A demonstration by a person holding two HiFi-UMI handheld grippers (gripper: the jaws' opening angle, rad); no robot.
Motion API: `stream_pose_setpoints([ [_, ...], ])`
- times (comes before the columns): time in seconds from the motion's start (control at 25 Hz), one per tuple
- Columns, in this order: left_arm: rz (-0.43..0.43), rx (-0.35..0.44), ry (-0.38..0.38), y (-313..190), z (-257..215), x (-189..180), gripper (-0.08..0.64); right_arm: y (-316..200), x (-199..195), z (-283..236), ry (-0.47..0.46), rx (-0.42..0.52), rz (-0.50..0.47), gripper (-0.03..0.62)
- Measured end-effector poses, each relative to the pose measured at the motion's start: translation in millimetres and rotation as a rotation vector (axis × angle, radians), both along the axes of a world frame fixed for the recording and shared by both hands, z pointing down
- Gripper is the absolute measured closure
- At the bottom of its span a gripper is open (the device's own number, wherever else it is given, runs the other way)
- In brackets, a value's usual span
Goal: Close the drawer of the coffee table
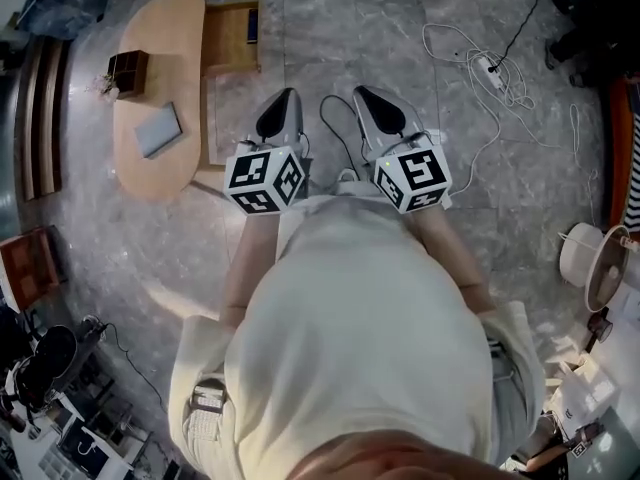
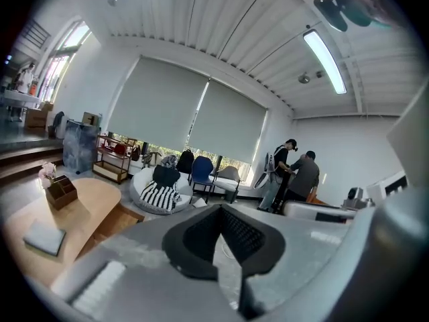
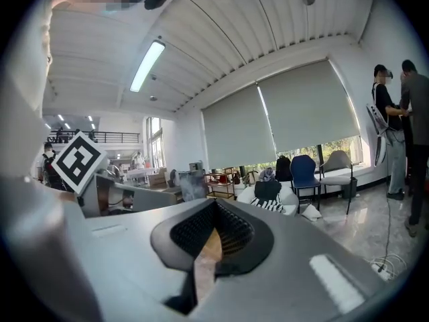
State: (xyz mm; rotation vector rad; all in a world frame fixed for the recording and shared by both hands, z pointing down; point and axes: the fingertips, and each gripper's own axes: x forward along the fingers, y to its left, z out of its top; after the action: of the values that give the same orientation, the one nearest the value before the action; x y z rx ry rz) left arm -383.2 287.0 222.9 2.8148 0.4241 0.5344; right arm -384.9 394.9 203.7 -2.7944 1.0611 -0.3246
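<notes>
Head view showed the table (image 1: 150, 158) on a grey marble floor (image 1: 330, 28), its drawer (image 1: 230, 36) pulled out — ahead-left of the left gripper (image 1: 286, 98) and right gripper (image 1: 365, 96). Both had jaws pressed together, well apart from it.

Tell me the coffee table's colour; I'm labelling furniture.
The coffee table is light tan wood; the head view shows it best.

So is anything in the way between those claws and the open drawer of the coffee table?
Nothing visible. Only floor lies between the open drawer and the left claw and right claw, both shut. A black cable on the floor runs between the claws, off that path.
</notes>
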Motion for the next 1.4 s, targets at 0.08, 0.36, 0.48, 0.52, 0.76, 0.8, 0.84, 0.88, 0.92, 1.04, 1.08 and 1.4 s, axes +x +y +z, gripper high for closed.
stream_pose_setpoints([
  [0.08, -0.004, -0.006, 0.010, -3, -1, -2, 0.560, 0, -1, 0, -0.005, 0.016, -0.012, 0.591],
  [0.36, -0.092, -0.058, 0.001, -25, 5, -3, 0.560, -1, 5, 8, -0.035, -0.008, -0.045, 0.591],
  [0.48, -0.116, -0.073, -0.006, -34, 10, 2, 0.558, -6, 11, 9, -0.033, -0.008, -0.051, 0.591],
  [0.52, -0.122, -0.078, -0.009, -37, 12, 4, 0.559, -7, 13, 9, -0.031, -0.007, -0.052, 0.589],
  [0.76, -0.144, -0.123, -0.030, -44, 17, 26, 0.558, -8, 30, 12, -0.039, -0.016, -0.060, 0.591],
  [0.8, -0.148, -0.130, -0.030, -45, 17, 29, 0.558, -10, 33, 13, -0.043, -0.016, -0.063, 0.590],
  [0.84, -0.155, -0.135, -0.031, -47, 17, 32, 0.560, -12, 37, 14, -0.046, -0.017, -0.069, 0.591],
  [0.88, -0.163, -0.139, -0.033, -48, 17, 35, 0.560, -13, 40, 15, -0.049, -0.018, -0.076, 0.591],
  [0.92, -0.171, -0.142, -0.036, -49, 18, 38, 0.560, -15, 44, 16, -0.052, -0.019, -0.085, 0.591],
  [1.04, -0.188, -0.132, -0.051, -50, 23, 45, 0.560, -20, 56, 19, -0.063, -0.019, -0.108, 0.589],
  [1.08, -0.190, -0.123, -0.056, -51, 25, 48, 0.559, -22, 60, 19, -0.066, -0.018, -0.114, 0.591],
  [1.4, -0.189, -0.066, -0.063, -64, 34, 79, 0.560, -45, 100, 27, -0.076, -0.017, -0.149, 0.591],
])
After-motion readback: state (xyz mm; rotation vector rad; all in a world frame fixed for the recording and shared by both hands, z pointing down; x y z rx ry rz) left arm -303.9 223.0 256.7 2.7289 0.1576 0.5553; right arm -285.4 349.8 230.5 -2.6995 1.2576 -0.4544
